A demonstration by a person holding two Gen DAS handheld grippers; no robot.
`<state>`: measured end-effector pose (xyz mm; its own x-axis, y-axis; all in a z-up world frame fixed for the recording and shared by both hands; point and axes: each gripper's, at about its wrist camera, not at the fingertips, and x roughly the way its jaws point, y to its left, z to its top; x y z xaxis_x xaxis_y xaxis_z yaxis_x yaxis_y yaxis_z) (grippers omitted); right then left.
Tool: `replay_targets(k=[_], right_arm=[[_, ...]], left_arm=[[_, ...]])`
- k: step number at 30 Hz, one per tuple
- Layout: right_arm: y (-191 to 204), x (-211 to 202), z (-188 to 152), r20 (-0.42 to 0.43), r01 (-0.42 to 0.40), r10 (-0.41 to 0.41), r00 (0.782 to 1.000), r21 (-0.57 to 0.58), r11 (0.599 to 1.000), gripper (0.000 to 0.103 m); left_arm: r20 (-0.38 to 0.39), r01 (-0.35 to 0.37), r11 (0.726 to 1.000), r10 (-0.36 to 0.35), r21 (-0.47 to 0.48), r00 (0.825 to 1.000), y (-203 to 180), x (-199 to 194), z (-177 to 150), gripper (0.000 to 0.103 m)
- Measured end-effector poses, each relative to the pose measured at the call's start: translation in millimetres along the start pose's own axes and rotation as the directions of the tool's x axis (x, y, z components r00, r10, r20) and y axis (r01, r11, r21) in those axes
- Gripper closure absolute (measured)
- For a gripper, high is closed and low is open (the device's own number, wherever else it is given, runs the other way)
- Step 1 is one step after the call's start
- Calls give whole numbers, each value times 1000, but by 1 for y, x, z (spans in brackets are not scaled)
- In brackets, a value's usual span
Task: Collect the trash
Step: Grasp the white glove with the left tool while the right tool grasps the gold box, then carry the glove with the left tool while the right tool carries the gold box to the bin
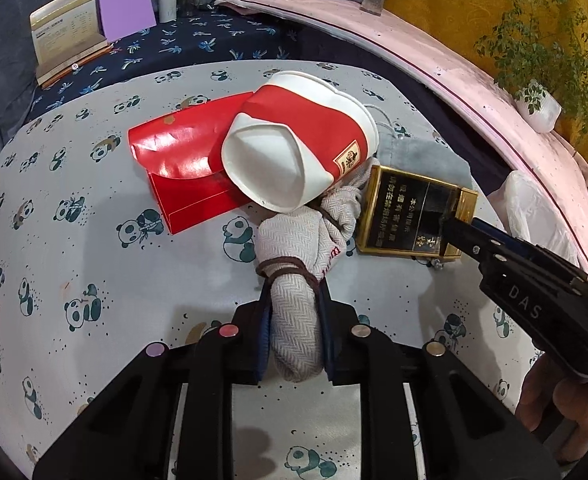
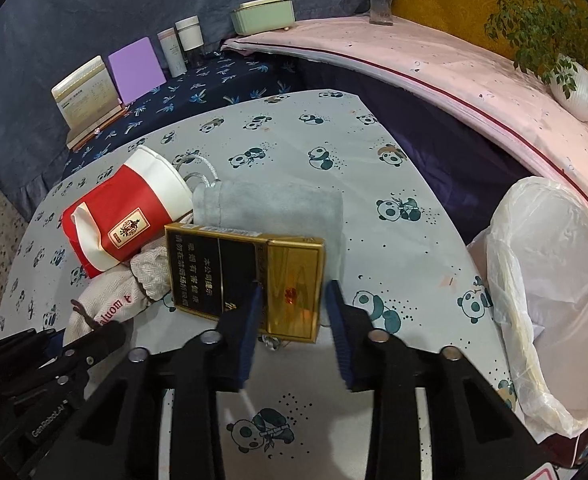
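My left gripper [image 1: 294, 292] is shut on a beige herringbone cloth pouch [image 1: 296, 240] tied with brown cord, on the panda-print table [image 1: 93, 240]. A crushed red-and-white paper cup [image 1: 298, 140] lies on a red envelope [image 1: 177, 160] just beyond it. A black-and-gold cigarette box [image 1: 410, 216] lies to the right on a grey cloth pouch [image 1: 418, 152]. My right gripper [image 2: 294, 292] is open, its fingers on either side of the box's gold lid [image 2: 291, 284]. The cup [image 2: 129, 216], beige pouch [image 2: 109, 300] and grey pouch [image 2: 269, 208] also show there.
A bin lined with a white plastic bag [image 2: 550, 280] stands at the table's right edge. A pink shelf [image 2: 434, 68] with a potted plant [image 2: 574, 84], vase and green box [image 2: 261, 16] runs behind. Cards and bottles [image 2: 181, 44] stand on the dark blue cloth.
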<state>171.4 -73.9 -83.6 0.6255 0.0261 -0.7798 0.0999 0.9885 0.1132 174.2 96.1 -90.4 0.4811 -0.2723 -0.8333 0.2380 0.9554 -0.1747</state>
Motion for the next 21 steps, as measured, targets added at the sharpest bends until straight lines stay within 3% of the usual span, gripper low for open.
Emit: replay_targets(k=[8, 21], right_arm=[[-7, -18, -5, 24, -4, 3, 1000, 22, 1000, 79], [-31, -77, -5, 132, 10, -17, 991, 58, 998, 79]], left_arm=[[26, 10, 1000, -10, 0, 1000, -8, -19, -3, 84], [107, 36, 998, -42, 57, 993, -47, -62, -1, 84]])
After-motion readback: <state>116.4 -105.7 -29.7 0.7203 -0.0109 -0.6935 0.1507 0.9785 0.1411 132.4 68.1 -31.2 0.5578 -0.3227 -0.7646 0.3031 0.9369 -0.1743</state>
